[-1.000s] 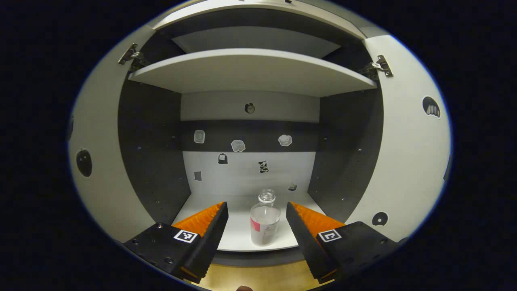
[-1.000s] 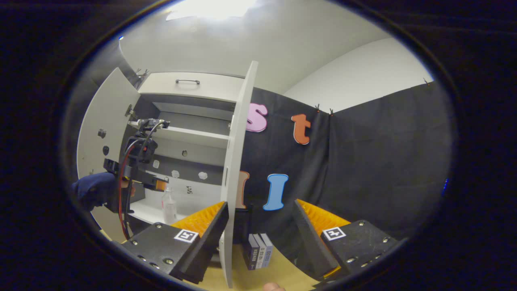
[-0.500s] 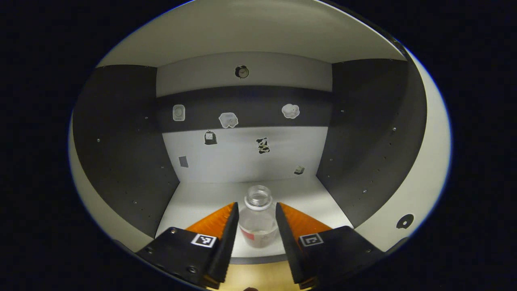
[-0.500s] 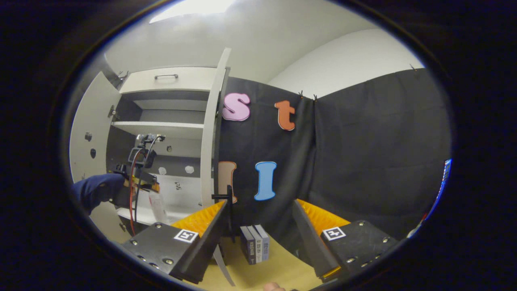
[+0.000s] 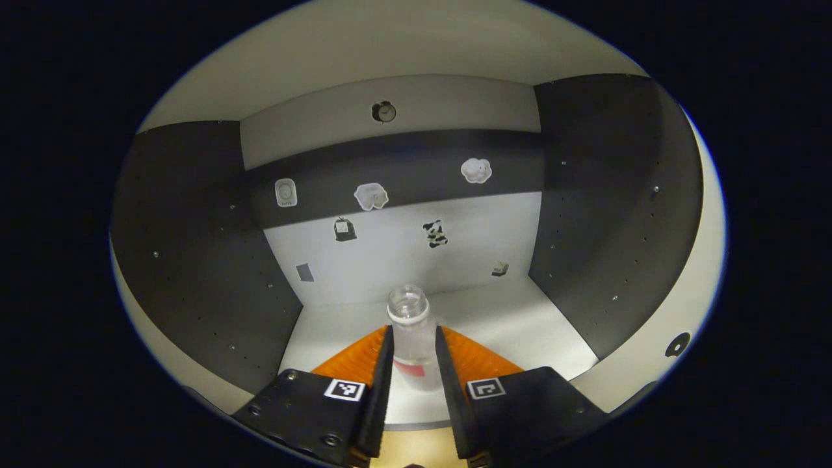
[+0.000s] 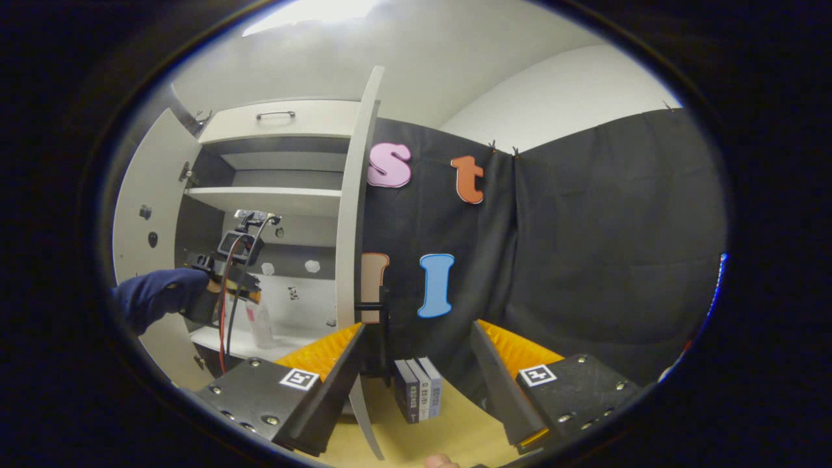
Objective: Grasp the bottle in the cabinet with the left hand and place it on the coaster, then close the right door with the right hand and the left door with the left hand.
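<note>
Inside the cabinet (image 5: 195, 227), on its bottom shelf (image 5: 520, 325), we see the left hand-held gripper (image 5: 412, 354) with both fingers pressed against the upright clear bottle (image 5: 409, 318). Over the table (image 6: 448, 429), our right hand-held gripper (image 6: 416, 354) hangs with fingers spread apart, near the open right door (image 6: 354, 214).

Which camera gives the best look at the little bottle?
The left gripper view: the bottle stands close up between the left tool. In the right gripper view it is small and far off inside the cabinet.
</note>
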The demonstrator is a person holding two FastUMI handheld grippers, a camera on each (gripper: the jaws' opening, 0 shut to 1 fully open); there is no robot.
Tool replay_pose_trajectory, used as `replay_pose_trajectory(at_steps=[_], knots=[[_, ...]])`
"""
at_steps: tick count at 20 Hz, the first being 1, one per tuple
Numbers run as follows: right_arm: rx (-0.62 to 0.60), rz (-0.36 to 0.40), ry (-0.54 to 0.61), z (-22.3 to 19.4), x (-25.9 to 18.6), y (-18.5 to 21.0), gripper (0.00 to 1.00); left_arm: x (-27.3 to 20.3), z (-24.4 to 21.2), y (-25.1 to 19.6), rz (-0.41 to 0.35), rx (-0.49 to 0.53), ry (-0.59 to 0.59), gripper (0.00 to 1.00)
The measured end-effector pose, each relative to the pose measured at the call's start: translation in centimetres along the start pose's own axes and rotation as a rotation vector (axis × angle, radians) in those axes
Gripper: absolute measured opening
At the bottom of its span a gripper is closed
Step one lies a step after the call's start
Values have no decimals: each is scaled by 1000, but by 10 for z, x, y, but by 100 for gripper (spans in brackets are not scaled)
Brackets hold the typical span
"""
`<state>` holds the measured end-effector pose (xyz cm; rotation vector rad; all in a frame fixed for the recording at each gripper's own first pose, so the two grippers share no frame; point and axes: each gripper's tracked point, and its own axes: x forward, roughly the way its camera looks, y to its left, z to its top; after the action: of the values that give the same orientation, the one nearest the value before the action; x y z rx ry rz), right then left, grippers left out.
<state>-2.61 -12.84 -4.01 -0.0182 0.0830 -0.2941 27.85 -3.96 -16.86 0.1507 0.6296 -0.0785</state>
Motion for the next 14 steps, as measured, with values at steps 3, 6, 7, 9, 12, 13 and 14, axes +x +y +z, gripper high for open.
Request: replay_pose_trajectory(at_steps=[3,6,7,9,12,13,14], knots=[[-8,-1,14,-5,0,-1,96,7,2,5,12,-15,-12,78],[-2,-1,35,-13,2,-1,96,18,12,12,41,16,-25,78],[-4,-3,41,-15,2,-1,96,22,17,13,49,26,-29,78],[-8,-4,51,-18,2,1,96,30,23,16,65,54,-34,78],[-11,-7,64,-25,0,0,96,39,21,8,44,60,-29,76],[-10,-8,70,-27,0,1,96,37,20,6,43,51,-27,70],[-8,-7,74,-29,-1,1,96,41,23,6,39,48,-39,63]])
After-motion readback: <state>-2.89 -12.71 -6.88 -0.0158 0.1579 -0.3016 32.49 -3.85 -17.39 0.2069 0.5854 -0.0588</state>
